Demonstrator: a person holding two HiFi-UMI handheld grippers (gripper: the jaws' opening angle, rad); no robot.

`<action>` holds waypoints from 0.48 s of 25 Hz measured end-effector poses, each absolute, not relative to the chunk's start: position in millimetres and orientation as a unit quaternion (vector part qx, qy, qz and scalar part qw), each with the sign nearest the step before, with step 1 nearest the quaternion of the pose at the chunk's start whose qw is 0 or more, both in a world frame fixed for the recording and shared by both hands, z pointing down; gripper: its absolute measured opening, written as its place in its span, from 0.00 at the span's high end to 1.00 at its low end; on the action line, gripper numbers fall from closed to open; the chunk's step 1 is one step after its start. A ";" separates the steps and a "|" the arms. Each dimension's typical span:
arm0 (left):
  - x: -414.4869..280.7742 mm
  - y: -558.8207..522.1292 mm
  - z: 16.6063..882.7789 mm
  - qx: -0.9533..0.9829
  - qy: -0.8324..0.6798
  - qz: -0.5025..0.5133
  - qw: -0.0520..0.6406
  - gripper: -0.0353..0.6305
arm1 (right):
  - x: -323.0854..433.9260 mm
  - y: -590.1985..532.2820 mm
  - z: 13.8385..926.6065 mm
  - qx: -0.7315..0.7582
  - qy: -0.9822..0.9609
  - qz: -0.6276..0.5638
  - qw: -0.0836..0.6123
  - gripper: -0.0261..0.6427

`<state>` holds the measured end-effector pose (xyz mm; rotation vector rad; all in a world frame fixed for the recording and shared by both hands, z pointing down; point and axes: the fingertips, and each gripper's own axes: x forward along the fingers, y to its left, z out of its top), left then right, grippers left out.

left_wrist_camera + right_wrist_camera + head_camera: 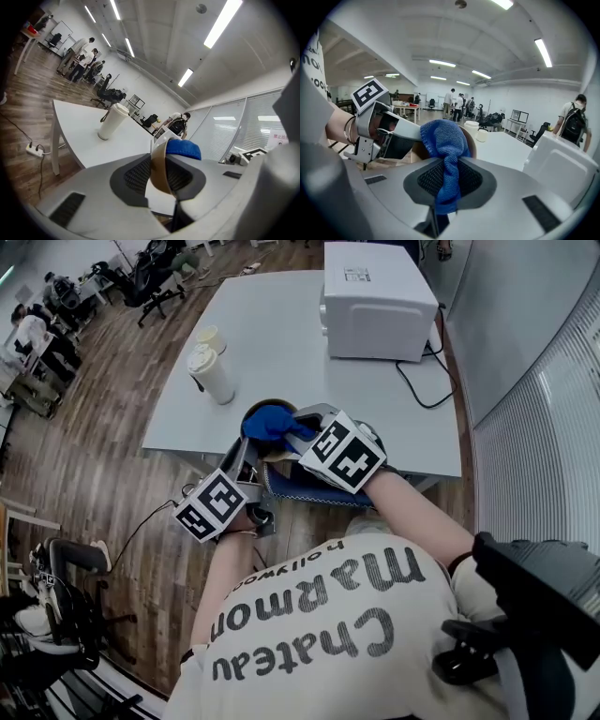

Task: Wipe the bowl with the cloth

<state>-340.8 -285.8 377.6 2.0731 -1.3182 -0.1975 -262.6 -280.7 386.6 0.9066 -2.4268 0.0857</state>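
Observation:
A brown bowl (pixel 269 409) is held up at the near edge of the white table (pixel 281 343). My left gripper (pixel 161 174) is shut on the bowl's rim (pixel 158 166), which stands edge-on between its pads. My right gripper (pixel 444 180) is shut on a blue cloth (pixel 443 140); the bunched cloth (pixel 273 422) presses into the bowl (pixel 467 137). From the left gripper view the cloth (pixel 183 149) shows as a blue mound just past the rim. In the head view the left gripper (pixel 246 451) sits left of the bowl and the right gripper (pixel 302 430) right of it.
Two white lidded cups (pixel 210 372) stand on the table left of the bowl. A white box-shaped appliance (pixel 377 302) sits at the far right with a black cable (pixel 422 390). Several people and office chairs stand in the background. Wooden floor lies left of the table.

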 end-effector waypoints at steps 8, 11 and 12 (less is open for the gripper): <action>-337.0 -275.9 374.1 0.813 -0.480 -0.062 0.324 0.81 | -257.7 -281.6 372.8 0.354 -0.895 0.022 0.269 0.89; -333.8 -278.6 375.4 0.817 -0.477 -0.051 0.321 0.81 | -254.7 -289.3 370.0 0.353 -0.896 0.016 0.269 0.89; -332.2 -279.5 376.7 0.817 -0.475 -0.048 0.323 0.81 | -253.4 -291.7 369.8 0.353 -0.896 0.015 0.268 0.89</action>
